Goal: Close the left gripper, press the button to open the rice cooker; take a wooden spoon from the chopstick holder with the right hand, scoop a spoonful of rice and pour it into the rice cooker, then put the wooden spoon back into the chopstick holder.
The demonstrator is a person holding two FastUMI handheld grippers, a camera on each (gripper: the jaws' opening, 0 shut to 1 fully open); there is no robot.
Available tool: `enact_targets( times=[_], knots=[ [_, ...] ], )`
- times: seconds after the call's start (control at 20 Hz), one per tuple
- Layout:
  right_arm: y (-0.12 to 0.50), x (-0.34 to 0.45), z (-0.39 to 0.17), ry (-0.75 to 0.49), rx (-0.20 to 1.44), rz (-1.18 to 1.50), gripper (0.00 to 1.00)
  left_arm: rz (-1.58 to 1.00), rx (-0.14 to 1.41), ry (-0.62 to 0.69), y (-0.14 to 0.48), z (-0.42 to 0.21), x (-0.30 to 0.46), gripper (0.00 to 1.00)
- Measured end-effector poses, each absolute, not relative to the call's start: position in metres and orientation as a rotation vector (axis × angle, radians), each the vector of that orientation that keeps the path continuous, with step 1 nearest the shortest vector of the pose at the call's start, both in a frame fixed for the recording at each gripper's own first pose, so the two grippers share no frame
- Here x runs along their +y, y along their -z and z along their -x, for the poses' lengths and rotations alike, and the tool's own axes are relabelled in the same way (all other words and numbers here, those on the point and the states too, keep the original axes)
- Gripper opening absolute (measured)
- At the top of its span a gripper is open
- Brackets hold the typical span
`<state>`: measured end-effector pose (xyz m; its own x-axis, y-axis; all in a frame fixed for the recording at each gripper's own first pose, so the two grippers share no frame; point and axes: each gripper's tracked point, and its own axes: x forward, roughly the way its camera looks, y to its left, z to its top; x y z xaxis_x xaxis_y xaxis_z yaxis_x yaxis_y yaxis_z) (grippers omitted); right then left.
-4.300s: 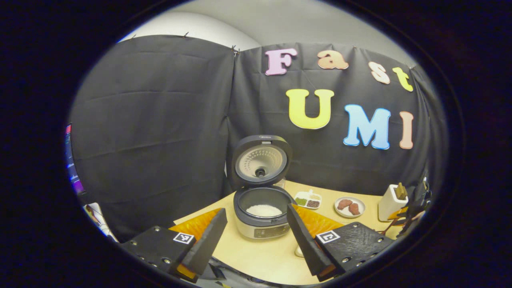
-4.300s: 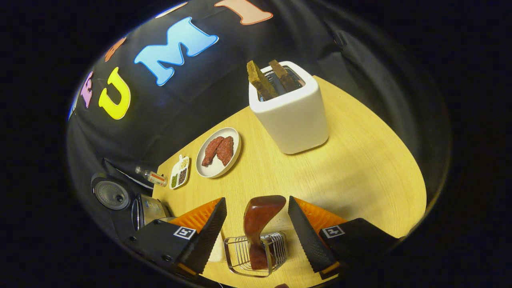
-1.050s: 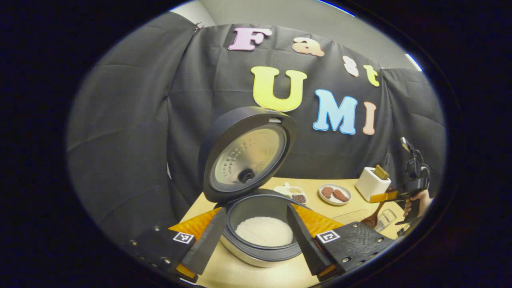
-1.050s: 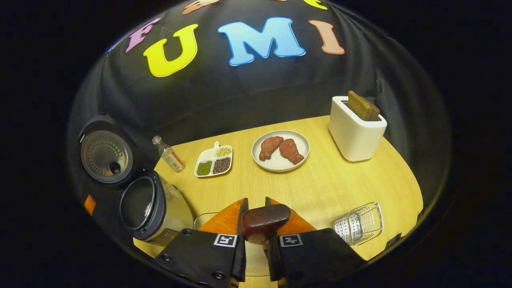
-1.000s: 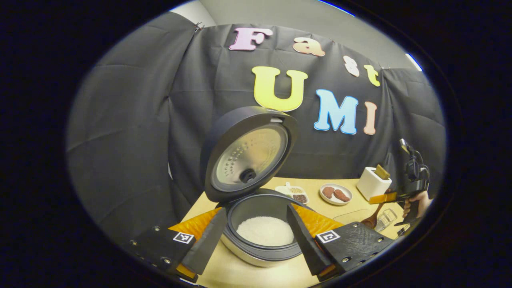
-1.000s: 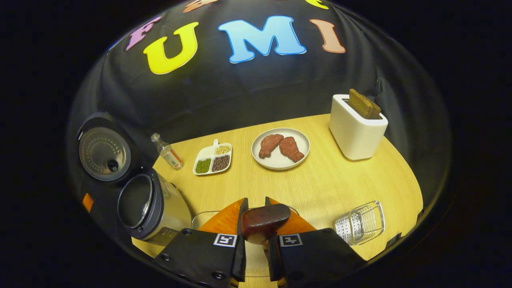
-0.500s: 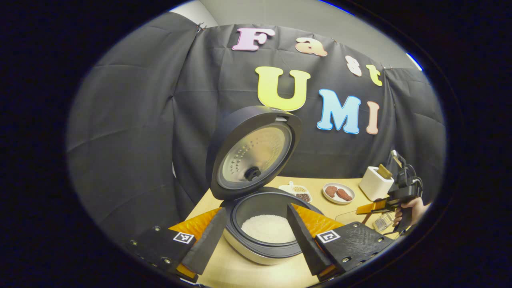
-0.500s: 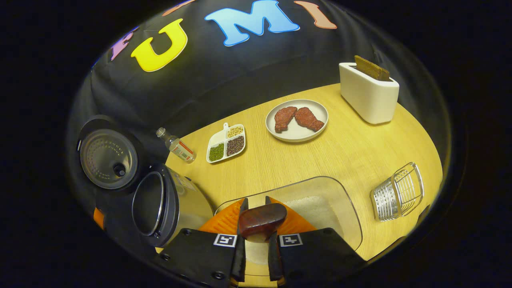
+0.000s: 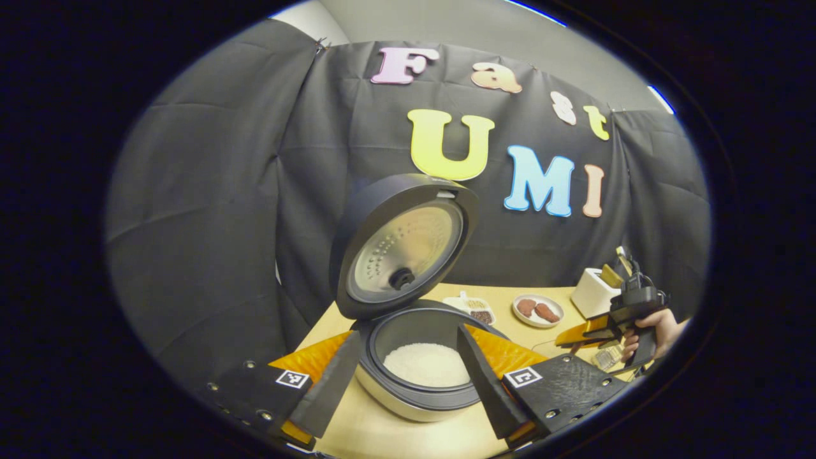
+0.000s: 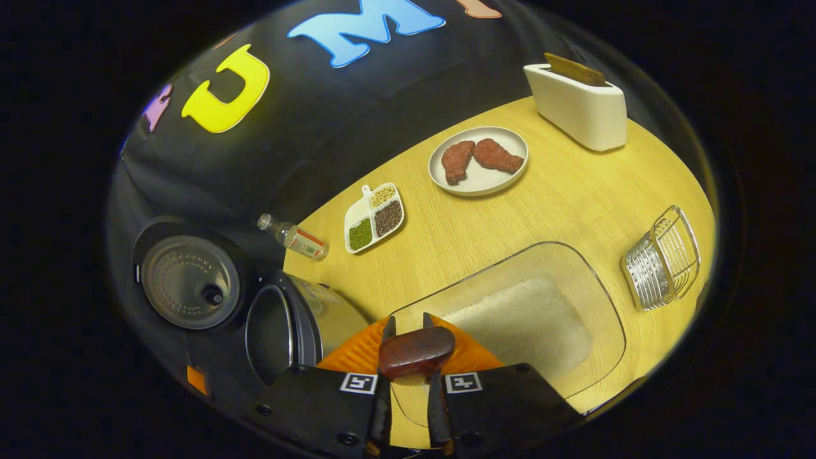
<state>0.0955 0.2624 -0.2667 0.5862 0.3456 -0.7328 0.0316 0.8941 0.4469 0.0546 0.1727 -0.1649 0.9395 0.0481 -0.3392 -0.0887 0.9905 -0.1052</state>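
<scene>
Wooden spoon (image 10: 415, 352), stiff and likely light, sits pinched at its handle end between right gripper (image 10: 408, 389) fingers above the near clear rice container (image 10: 602, 299); left gripper (image 9: 401, 376) fingers spread wide before the open rice cooker (image 9: 408, 306).

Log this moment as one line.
cooker lid: open | right gripper: shut on wooden spoon, over rice tray | left gripper: open | holder: lying on its side
</scene>
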Motion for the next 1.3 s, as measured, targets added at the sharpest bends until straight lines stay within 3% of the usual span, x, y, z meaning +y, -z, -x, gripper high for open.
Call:
enact_targets(
  times=[0.3, 0.5, 0.55, 0.9, 1.3],
  knots=[
    [0.261, 0.237, -0.094, -0.165, 0.916, -0.542, 0.24, 0.107, 0.341, -0.074, 0.162, -0.045, 0.171, 0.94],
    [0.254, 0.203, -0.098, -0.098, 0.874, -0.623, 0.21, 0.092, 0.346, -0.083, 0.162, -0.040, 0.170, 0.94],
    [0.251, 0.196, -0.099, -0.088, 0.864, -0.649, 0.24, 0.092, 0.347, -0.082, 0.163, -0.038, 0.169, 0.94],
    [0.231, 0.140, -0.097, 0.021, 0.819, -0.820, 0.24, 0.065, 0.339, -0.070, 0.157, -0.034, 0.155, 0.94],
    [0.204, 0.113, -0.108, 0.026, 0.808, -1.050, 0.24, 0.066, 0.347, -0.082, 0.158, -0.030, 0.146, 0.94]
  ],
)
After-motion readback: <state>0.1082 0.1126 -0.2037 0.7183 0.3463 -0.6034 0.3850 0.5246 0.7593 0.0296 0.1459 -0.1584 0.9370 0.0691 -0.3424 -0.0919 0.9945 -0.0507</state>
